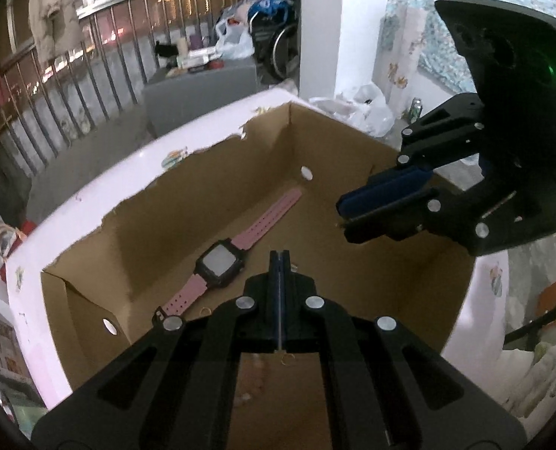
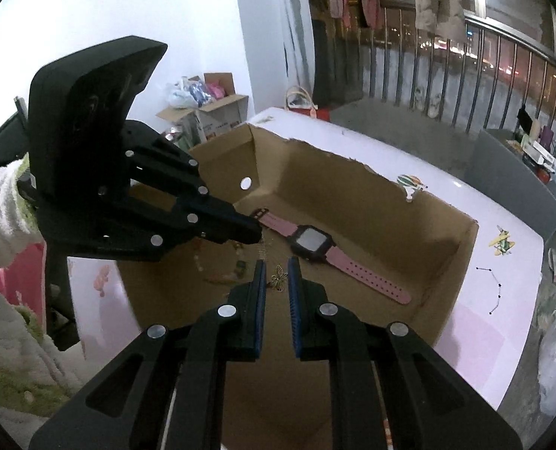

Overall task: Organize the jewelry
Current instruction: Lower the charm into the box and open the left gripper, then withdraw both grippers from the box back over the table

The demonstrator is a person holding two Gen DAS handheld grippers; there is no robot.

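Two tongs worked the box (image 2: pixel 371 202): my left tongs (image 1: pixel 280 258) pinched the necklace chain (image 2: pixel 263 249); my right tongs (image 2: pixel 276 281), spread, next needed the butterfly pendant (image 2: pixel 279 276) at 12 o'clock.

Right gripper (image 2: pixel 276 273) jaws apart over cardboard box (image 2: pixel 461 240), butterfly pendant (image 2: pixel 278 278) between them. Left gripper (image 2: pixel 253 229) closed on thin chain (image 2: pixel 263 249); pink watch (image 2: pixel 311 242) on box floor.

Both grippers are matte black plastic. The left gripper (image 1: pixel 280 262) and the right gripper (image 2: pixel 277 273) each have flat linkage bars with long slots, joined by round silver pins. Blue ribbed pads line the inner faces of the fingers (image 2: pixel 294 292). Each has a bulky, curved black housing; a green light glows on the right one. A fuzzy white sleeve (image 2: pixel 0 202) with pale green trim covers the left arm.
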